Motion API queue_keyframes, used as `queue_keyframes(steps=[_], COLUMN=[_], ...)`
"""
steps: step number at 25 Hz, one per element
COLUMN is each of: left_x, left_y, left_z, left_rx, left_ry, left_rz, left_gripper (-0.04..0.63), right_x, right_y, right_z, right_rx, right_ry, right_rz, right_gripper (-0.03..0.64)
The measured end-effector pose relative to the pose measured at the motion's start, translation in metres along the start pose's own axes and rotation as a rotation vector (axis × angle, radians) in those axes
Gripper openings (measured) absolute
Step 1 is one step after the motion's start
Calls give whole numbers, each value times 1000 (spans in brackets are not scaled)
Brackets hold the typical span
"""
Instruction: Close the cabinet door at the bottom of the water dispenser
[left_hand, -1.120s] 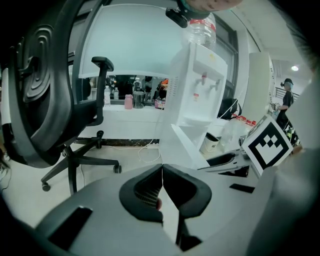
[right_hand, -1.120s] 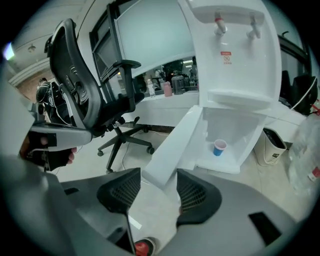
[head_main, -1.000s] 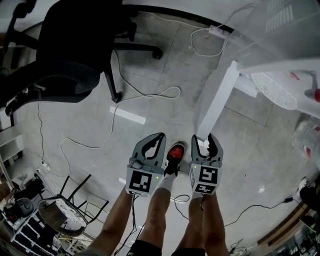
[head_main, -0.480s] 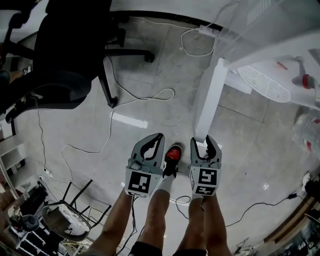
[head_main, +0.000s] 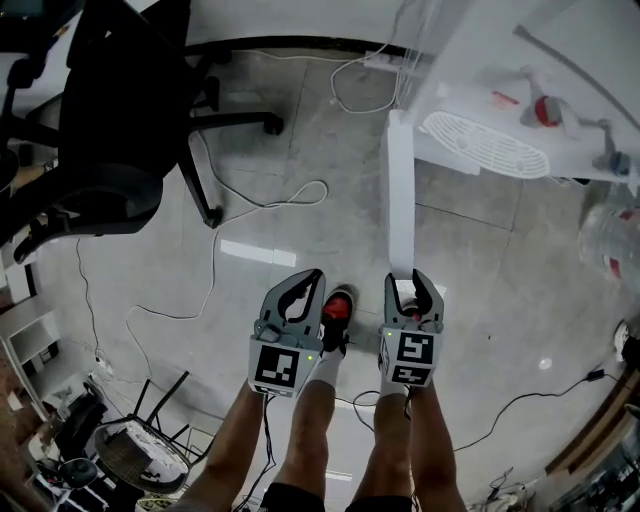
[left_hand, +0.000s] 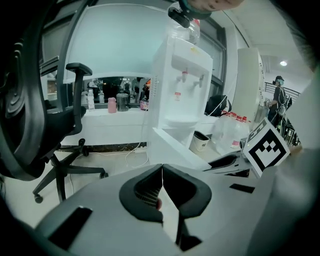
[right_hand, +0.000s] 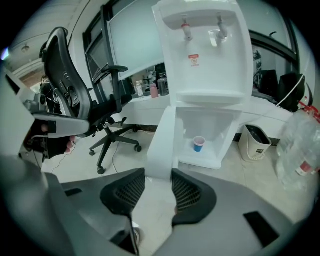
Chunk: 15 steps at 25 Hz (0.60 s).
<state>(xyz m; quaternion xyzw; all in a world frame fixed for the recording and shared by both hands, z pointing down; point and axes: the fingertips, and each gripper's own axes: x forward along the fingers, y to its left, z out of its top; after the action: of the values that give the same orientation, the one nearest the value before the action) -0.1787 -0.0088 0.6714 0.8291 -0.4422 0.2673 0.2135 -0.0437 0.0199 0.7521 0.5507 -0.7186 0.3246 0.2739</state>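
Note:
The white water dispenser (right_hand: 205, 50) stands ahead, and its bottom cabinet is uncovered with a blue cup (right_hand: 199, 144) inside. Its white cabinet door (head_main: 399, 200) is swung out toward me, edge-on. My right gripper (head_main: 405, 276) is at the door's free edge. In the right gripper view the door (right_hand: 162, 140) lines up with the gap of the right gripper (right_hand: 158, 172). Its jaws have just been closing, and the pads are still apart, not pressing on the door. My left gripper (head_main: 317, 273) hangs beside it over the floor, and in its own view the left gripper (left_hand: 161, 168) is shut and empty.
A black office chair (head_main: 110, 110) stands to the left. White cables (head_main: 290, 195) trail over the floor. A large water bottle (head_main: 610, 240) and a small waste bin (right_hand: 257, 140) sit right of the dispenser. My red shoe (head_main: 337, 305) is under the grippers.
Both grippers have advanced toward the dispenser. The door's free edge, which was ahead and to the right, now sits at the right gripper's tips, and its jaws have narrowed a little.

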Motion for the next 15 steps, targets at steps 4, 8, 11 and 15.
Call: queue_keyframes(steps=[4, 8, 11, 15], left_x=[6, 14, 18, 26], left_y=[-18, -33, -40, -48], left_z=[10, 19, 23, 28], left_rx=[23, 44, 54, 74], left_ry=[1, -4, -4, 2], left_rz=[-22, -48, -60, -75], left_gripper=[25, 25, 25, 25], right_x=[-8, -11, -12, -12], right_y=[-23, -42, -53, -65], right_z=[-2, -1, -1, 0], right_rx=[4, 12, 17, 24], right_ry=[9, 4, -2, -12], right_rz=[-29, -57, -68, -85], right_gripper=[172, 173, 175, 178])
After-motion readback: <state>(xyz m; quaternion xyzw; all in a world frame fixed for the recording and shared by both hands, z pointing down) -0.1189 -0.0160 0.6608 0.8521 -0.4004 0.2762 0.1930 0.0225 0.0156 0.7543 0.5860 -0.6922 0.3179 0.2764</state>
